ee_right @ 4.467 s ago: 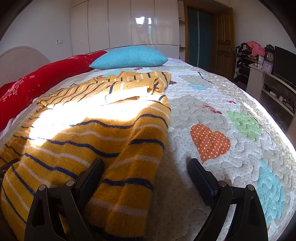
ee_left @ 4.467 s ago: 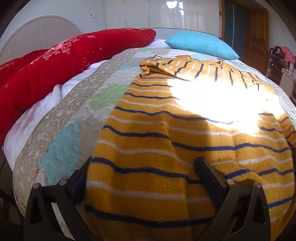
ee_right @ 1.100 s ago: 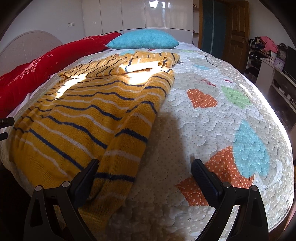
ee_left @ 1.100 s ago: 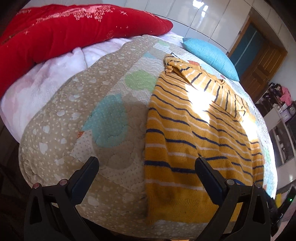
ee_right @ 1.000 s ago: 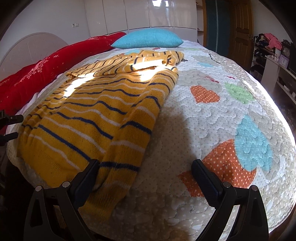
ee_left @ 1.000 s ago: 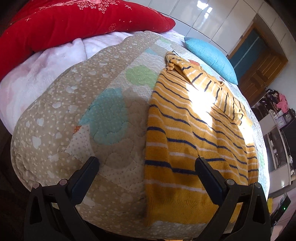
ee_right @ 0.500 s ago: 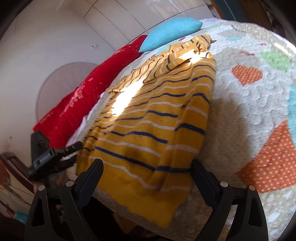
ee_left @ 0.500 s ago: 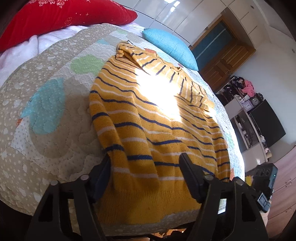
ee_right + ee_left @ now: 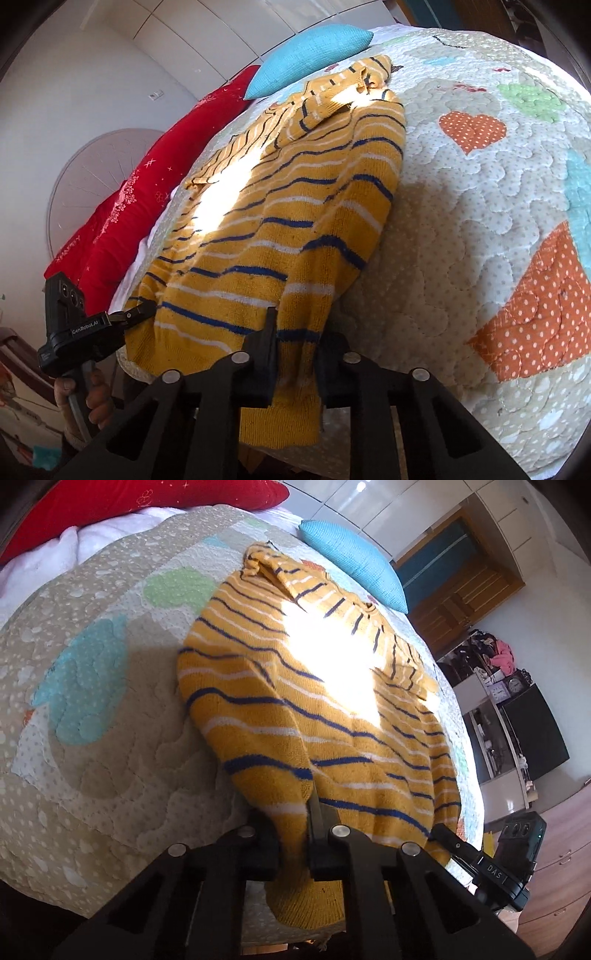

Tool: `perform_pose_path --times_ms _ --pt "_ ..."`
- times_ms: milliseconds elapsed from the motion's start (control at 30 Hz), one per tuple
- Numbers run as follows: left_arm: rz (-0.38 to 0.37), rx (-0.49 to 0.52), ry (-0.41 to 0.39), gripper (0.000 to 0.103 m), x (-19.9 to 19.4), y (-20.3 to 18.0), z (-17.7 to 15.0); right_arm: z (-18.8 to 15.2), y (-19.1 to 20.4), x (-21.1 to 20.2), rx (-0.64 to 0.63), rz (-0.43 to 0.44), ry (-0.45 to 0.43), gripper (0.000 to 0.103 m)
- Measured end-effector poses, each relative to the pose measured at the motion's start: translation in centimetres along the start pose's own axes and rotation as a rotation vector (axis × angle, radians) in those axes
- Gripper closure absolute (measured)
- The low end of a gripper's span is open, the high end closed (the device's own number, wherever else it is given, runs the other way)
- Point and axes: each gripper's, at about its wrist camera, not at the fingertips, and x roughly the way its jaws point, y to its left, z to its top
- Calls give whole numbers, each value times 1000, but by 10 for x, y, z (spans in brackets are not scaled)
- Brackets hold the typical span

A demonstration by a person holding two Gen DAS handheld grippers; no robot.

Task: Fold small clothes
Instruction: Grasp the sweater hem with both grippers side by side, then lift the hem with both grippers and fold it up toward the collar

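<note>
A yellow knit sweater (image 9: 314,709) with navy and white stripes lies lengthwise on the quilted bed, its hem hanging over the near edge. It also shows in the right wrist view (image 9: 280,221). My left gripper (image 9: 295,823) is shut on the hem at the sweater's left corner. My right gripper (image 9: 295,339) is shut on the hem at its right corner. Each gripper appears in the other's view: the right one (image 9: 484,864) at the lower right, the left one (image 9: 85,325) at the lower left. The sleeves are folded in near the collar.
The patchwork quilt (image 9: 92,701) covers the bed. A blue pillow (image 9: 354,568) and a red bolster (image 9: 147,192) lie at the far end. A wooden door (image 9: 461,590) and shelves with a dark screen (image 9: 532,731) stand to the right.
Both grippers went from wide open over the bed's near edge to shut on the sweater's hem corners. The hem is bunched between the fingers.
</note>
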Motion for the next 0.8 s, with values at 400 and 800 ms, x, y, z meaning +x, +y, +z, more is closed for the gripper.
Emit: perform_pose_path --times_ms 400,800 --pt "48 105 -65 94 -75 -22 -45 -29 8 -58 -28 183 66 90" --pt "99 191 -202 94 -48 -53 69 78 48 -43 -177 163 -69 90"
